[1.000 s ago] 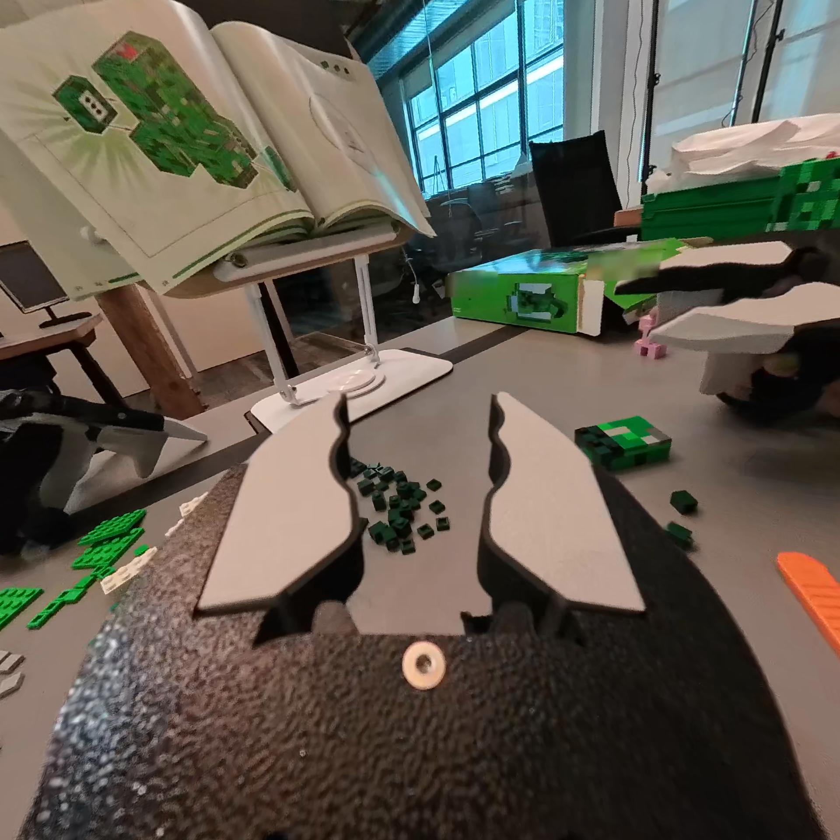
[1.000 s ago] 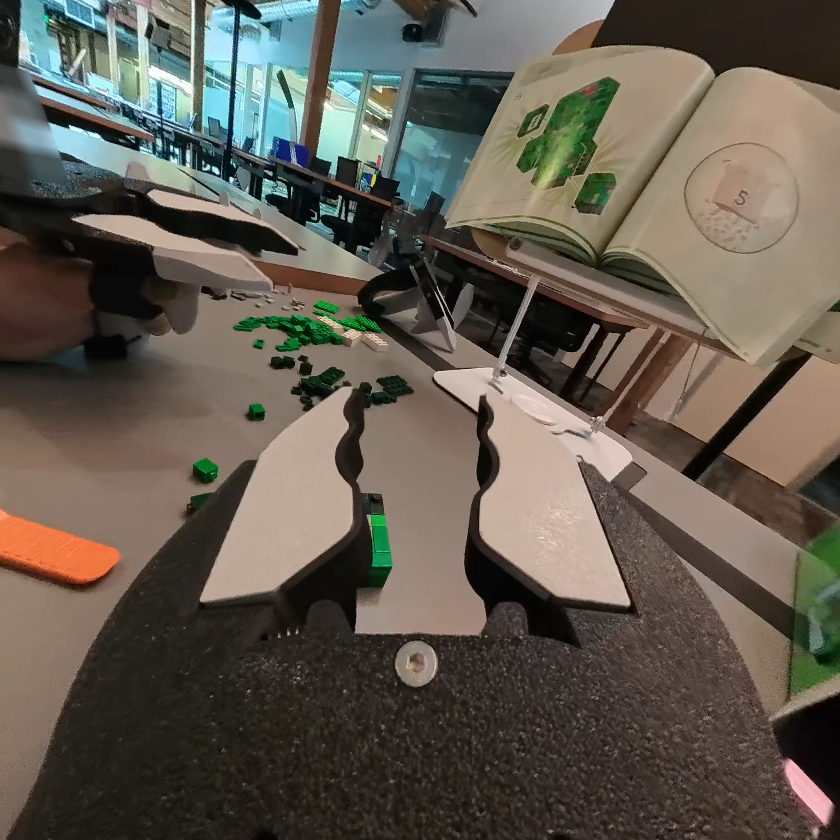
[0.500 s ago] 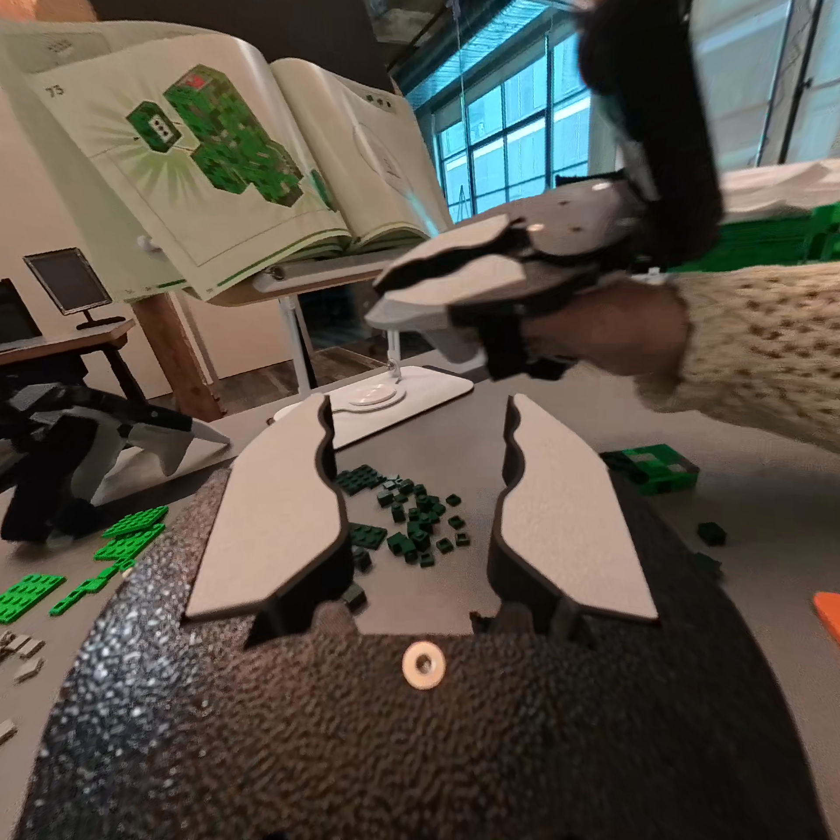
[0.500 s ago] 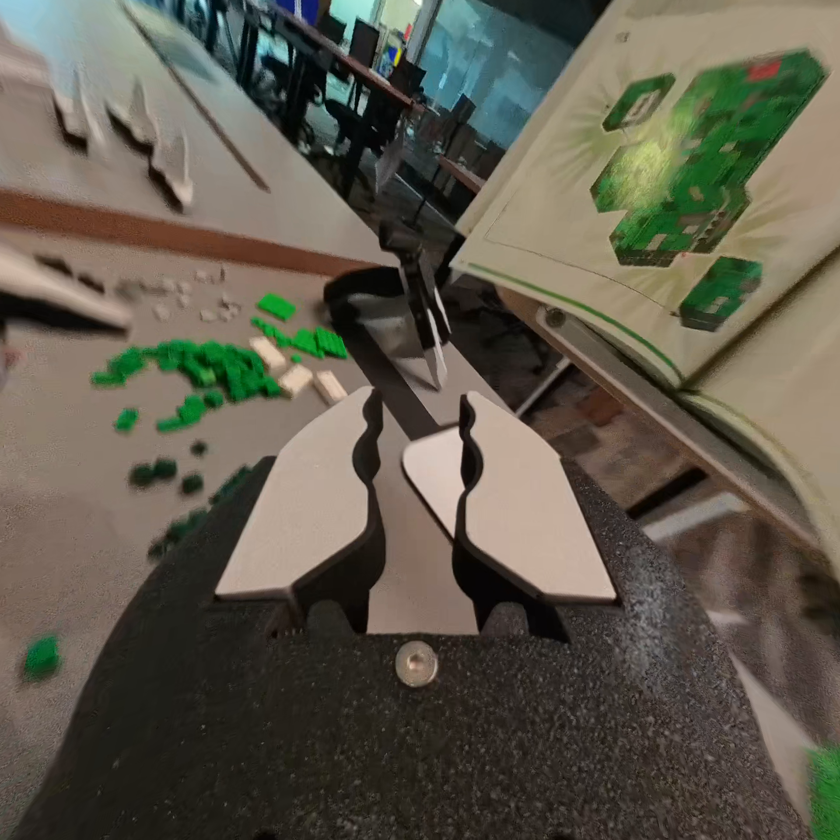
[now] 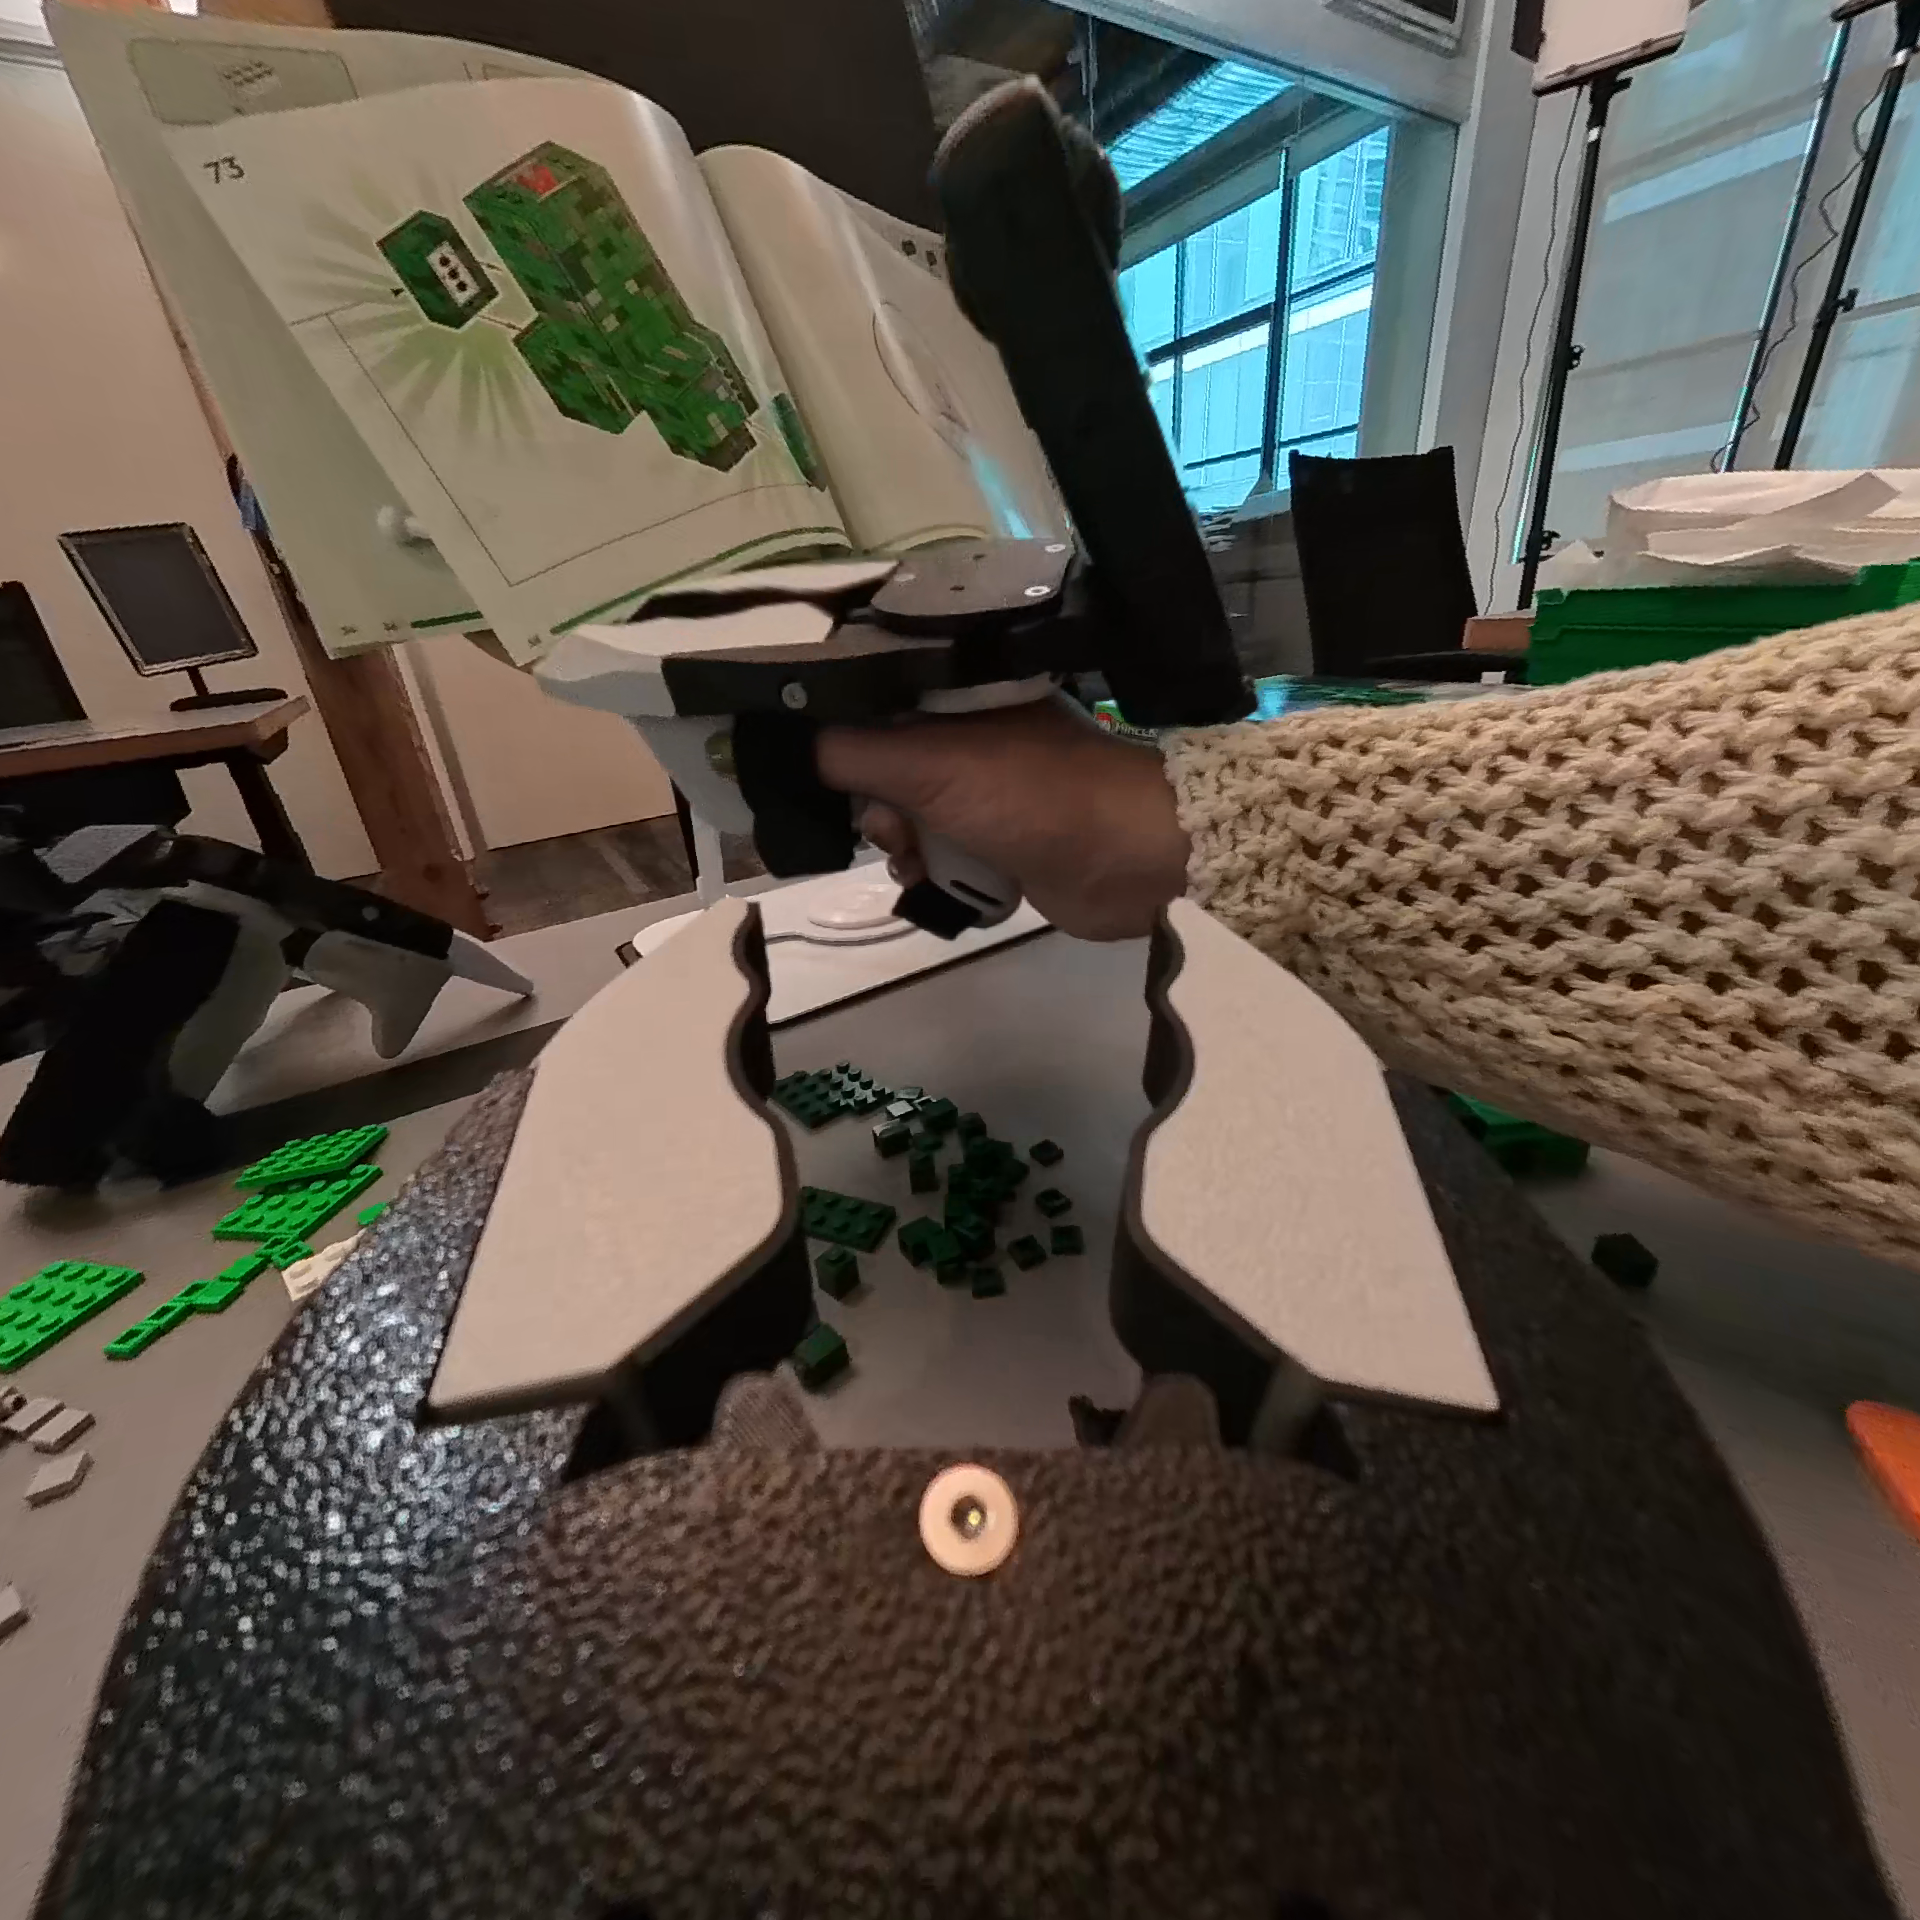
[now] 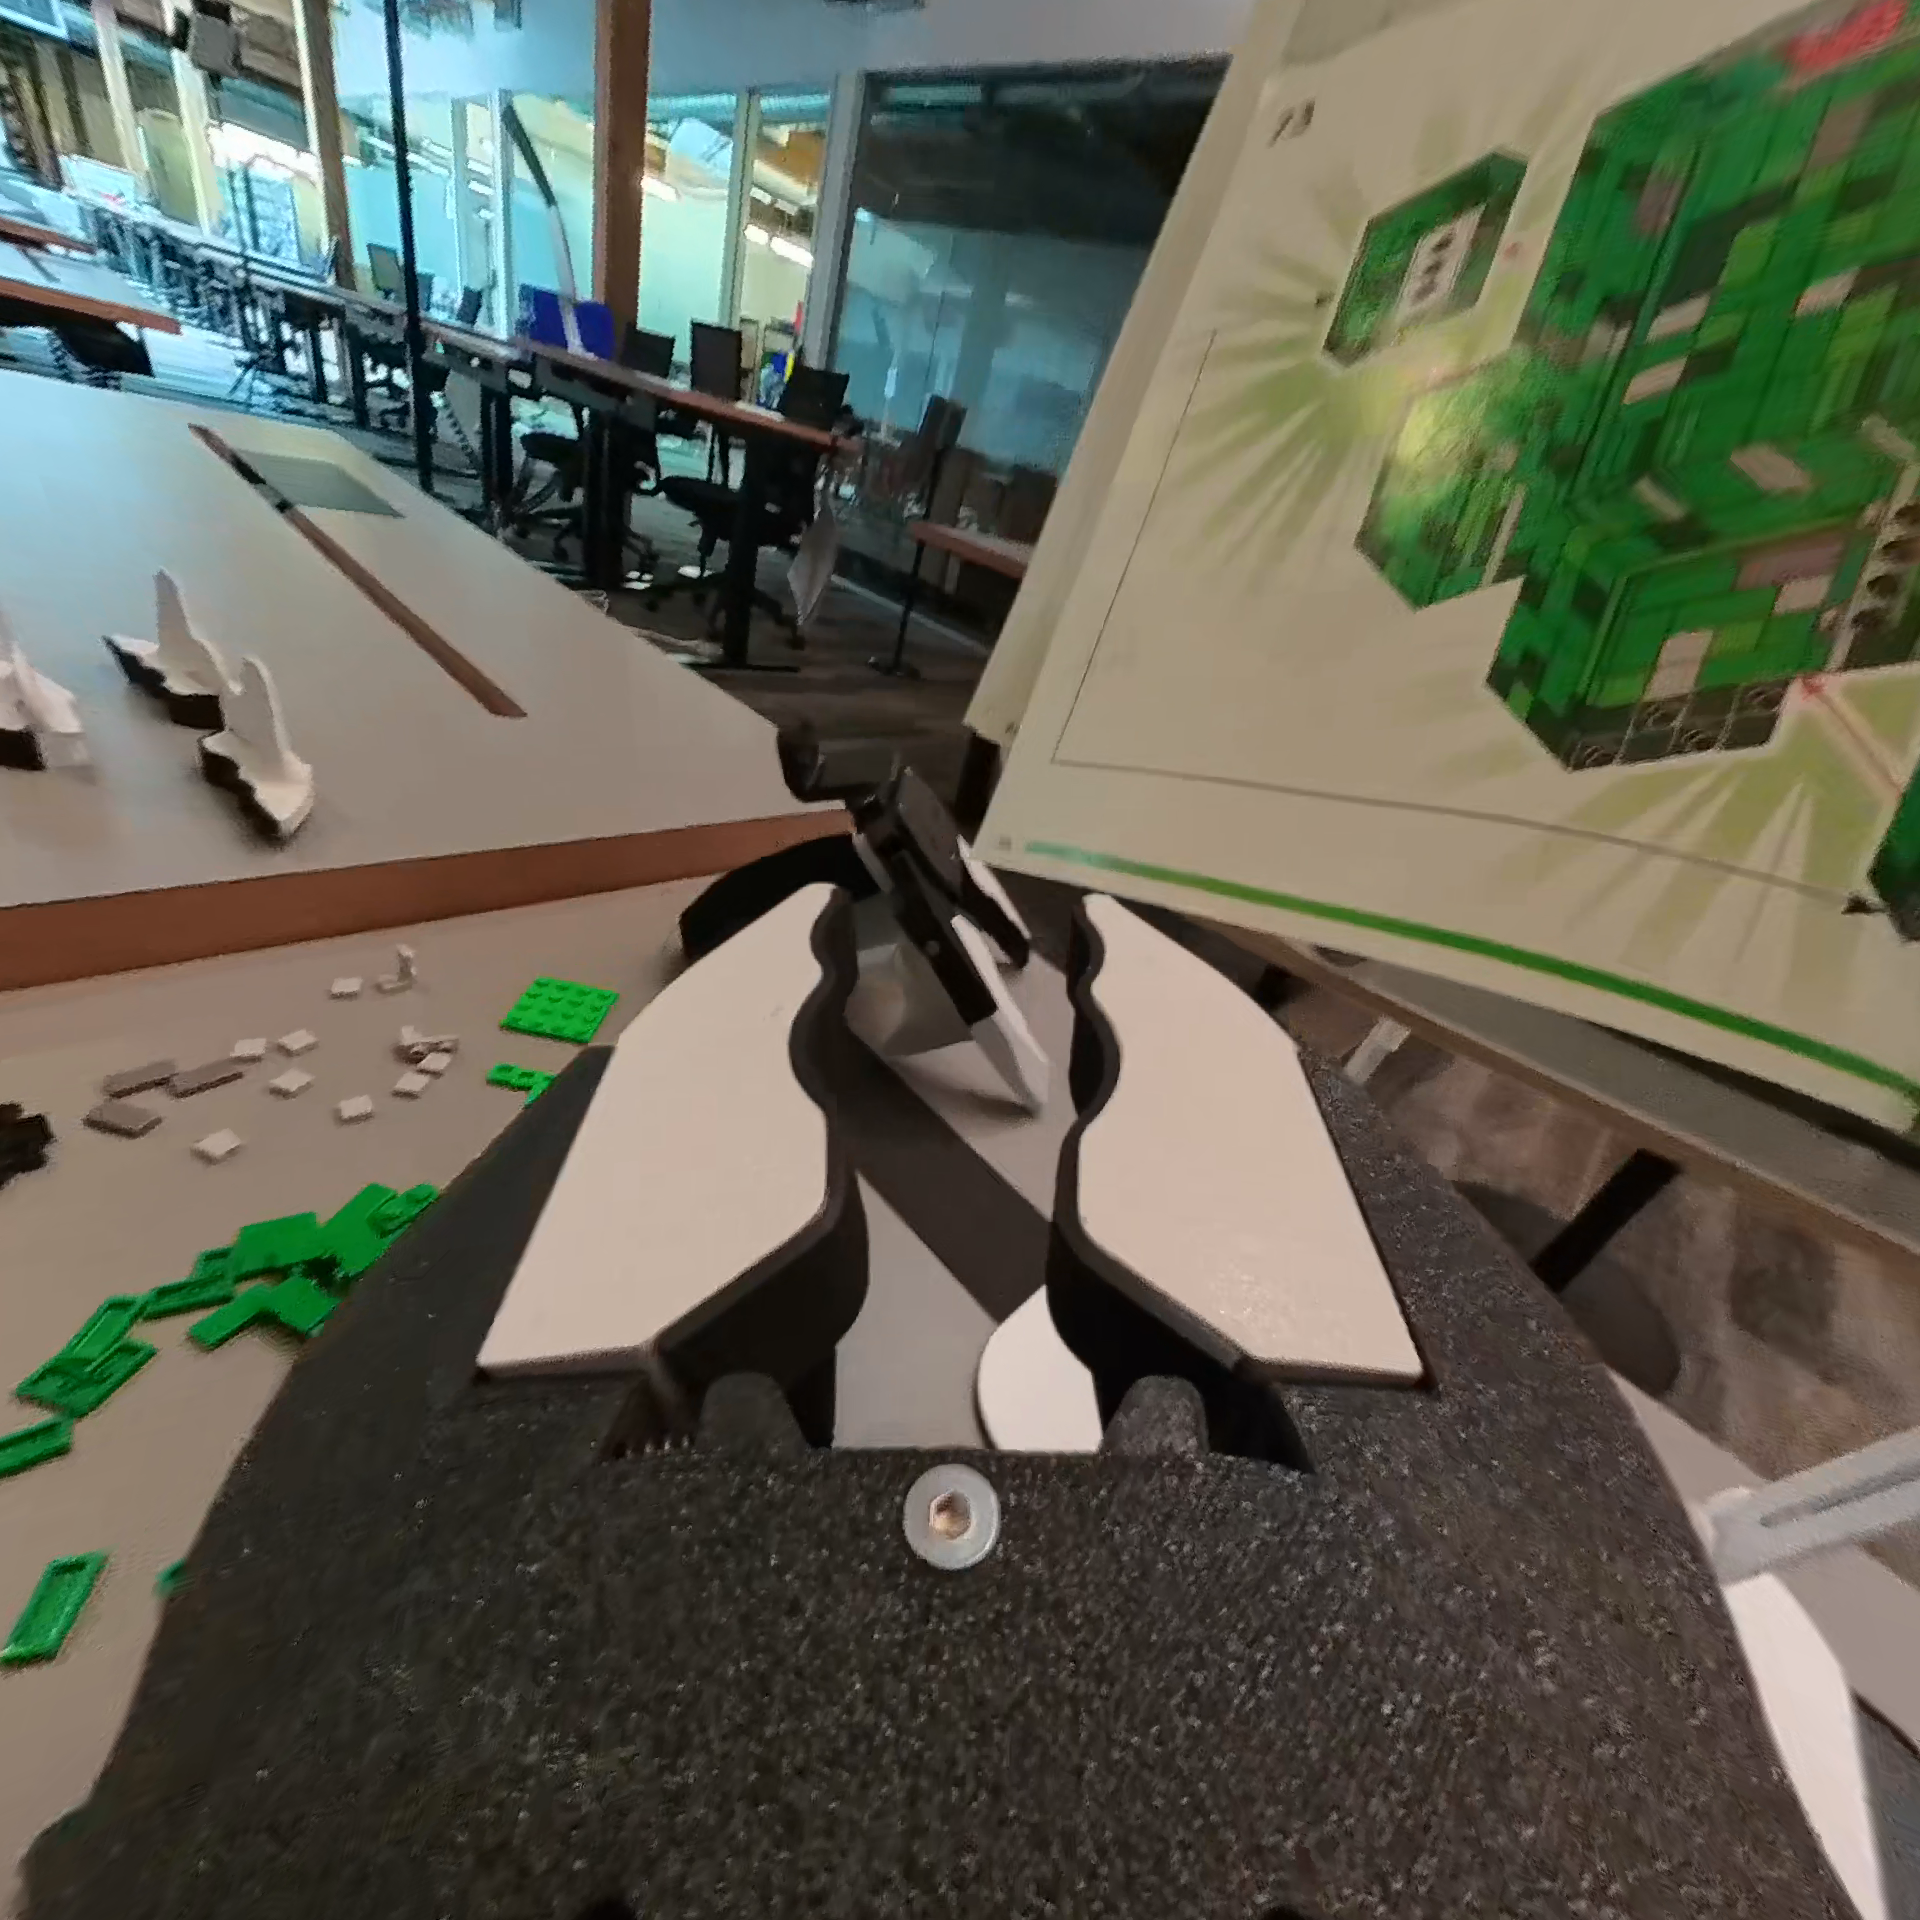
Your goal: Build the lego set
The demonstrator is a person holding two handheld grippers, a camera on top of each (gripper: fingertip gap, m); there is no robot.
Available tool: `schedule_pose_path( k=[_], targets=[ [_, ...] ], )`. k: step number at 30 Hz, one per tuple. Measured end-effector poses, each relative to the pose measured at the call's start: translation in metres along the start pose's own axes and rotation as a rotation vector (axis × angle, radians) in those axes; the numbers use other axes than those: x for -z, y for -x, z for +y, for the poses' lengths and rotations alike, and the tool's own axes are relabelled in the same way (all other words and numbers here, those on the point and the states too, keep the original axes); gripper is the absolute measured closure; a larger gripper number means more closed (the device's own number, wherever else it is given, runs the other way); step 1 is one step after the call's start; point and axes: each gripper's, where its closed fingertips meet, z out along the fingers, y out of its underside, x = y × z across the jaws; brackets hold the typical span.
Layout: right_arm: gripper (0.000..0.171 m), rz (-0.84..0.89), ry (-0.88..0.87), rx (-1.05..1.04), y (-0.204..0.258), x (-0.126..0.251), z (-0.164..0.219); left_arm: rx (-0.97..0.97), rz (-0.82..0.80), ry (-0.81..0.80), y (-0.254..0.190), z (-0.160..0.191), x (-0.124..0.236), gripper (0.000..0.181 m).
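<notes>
My left gripper (image 5: 951,935) is open and empty, low over a pile of small dark green pieces (image 5: 956,1174) on the grey table. My right gripper (image 6: 956,914) is open with a narrow gap and holds nothing. It is raised at the lower left corner of the open instruction book (image 6: 1455,520), whose page edge lies just beyond its fingertips. The left wrist view shows the right gripper (image 5: 748,613) side-on against the book (image 5: 582,343), held by a hand in a cream knit sleeve (image 5: 1558,914). I cannot tell if it touches the page.
Bright green plates (image 5: 301,1184) and grey tiles (image 5: 42,1423) lie at the left. A spare gripper (image 5: 260,966) lies by the book stand and shows ahead in the right wrist view (image 6: 935,987). An orange tool (image 5: 1886,1455) is at the right edge. The sleeve partly hides a small green build (image 5: 1517,1143).
My right gripper has swung left and up from the table to the book's lower left corner, its fingers narrowing on the way. My left gripper has stayed over the dark green pile.
</notes>
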Motion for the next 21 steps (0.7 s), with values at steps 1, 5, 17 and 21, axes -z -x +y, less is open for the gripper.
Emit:
schedule_pose_path(
  k=[1, 5, 17, 21],
  targets=[
    [0.131, 0.011, -0.016, 0.007, -0.002, 0.001, -0.003, 0.000, 0.001, 0.000, 0.000, 0.000, 0.000, 0.112],
    [0.124, 0.061, -0.090, -0.016, -0.014, 0.011, -0.020, 0.005, 0.004, 0.001, 0.000, 0.000, 0.000, 0.113],
    [0.124, 0.096, 0.099, -0.088, -0.026, 0.014, 0.020, -0.006, 0.018, 0.006, -0.003, 0.001, -0.001, 0.118],
    [0.123, 0.084, 0.071, -0.103, -0.028, 0.005, 0.012, -0.013, 0.024, 0.008, -0.005, 0.001, -0.001, 0.120]
  ],
)
